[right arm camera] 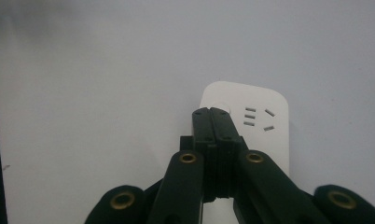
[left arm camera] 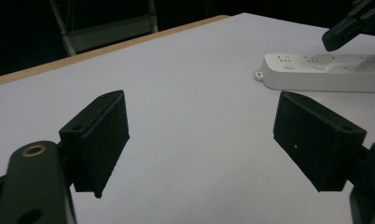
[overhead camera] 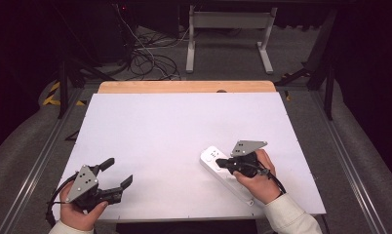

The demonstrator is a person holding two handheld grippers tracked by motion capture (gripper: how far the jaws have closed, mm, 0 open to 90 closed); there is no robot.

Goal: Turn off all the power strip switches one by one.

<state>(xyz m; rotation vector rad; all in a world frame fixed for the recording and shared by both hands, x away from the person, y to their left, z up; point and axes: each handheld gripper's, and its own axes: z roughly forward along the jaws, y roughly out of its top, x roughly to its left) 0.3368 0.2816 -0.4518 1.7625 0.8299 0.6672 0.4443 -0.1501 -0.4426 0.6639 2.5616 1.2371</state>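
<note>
R gripper (right arm camera: 212,112) jaws pressed together, tips over end of white plastic power strip (right arm camera: 260,119). L gripper (left arm camera: 199,140) jaws wide, nothing betw them, strip well ahead.

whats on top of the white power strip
The shut right hand-held gripper hangs over the power strip near its round button end. One socket shows beside the jaws; the button beneath them is mostly covered, so contact is unclear.
</note>
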